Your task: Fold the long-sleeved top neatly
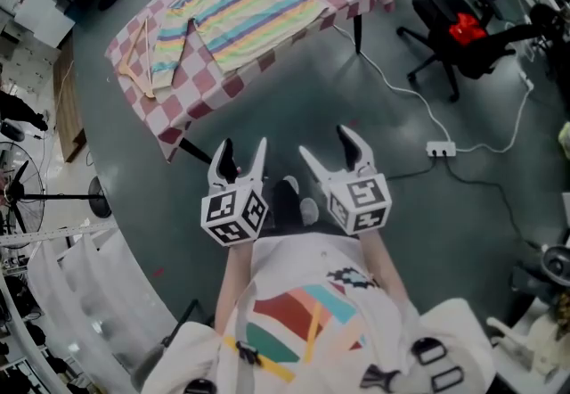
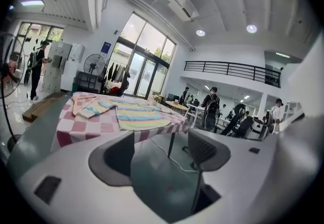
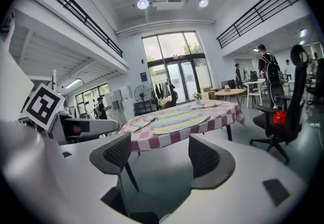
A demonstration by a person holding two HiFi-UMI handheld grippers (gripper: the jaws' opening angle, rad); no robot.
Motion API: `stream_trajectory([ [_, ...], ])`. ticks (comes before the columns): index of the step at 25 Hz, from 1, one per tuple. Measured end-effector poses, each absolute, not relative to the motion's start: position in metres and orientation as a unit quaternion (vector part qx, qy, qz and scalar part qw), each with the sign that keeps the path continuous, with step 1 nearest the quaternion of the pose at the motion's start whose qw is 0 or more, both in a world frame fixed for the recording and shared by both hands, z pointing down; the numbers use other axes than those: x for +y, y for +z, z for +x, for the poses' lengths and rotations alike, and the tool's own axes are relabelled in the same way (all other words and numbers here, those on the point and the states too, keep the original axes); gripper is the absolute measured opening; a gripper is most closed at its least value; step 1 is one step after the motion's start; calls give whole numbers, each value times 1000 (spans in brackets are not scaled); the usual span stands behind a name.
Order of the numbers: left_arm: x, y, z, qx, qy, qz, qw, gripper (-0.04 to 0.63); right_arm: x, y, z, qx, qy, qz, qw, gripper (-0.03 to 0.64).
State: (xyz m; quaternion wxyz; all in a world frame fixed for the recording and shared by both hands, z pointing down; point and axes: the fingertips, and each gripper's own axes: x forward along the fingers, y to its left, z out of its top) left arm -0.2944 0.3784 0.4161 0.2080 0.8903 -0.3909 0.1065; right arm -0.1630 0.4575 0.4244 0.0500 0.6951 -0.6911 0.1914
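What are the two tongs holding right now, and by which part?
Nothing. The left tongs and right tongs both stand open and empty, well away from the striped top lying on the checked table.

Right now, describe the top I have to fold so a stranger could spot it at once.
Look for the table draped in a pink-and-white checked cloth. The long-sleeved top lies spread flat on it. Pastel rainbow stripes set it apart from the checks and the plain tan hanger beside its sleeve.
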Motion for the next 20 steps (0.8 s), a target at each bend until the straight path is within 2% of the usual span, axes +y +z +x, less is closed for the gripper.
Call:
stream_trajectory([
  [8,348,423,-269,-387,102,891,213,311,431,432,-148,-692,192,694,53,347],
  [17,267,421,-239,-396,85,889,215,311,362,429,-106,-690,177,699,61,347],
  [20,236,431,-232,-405,82,880,234,311,332,437,-95,-699,169,689,88,347],
])
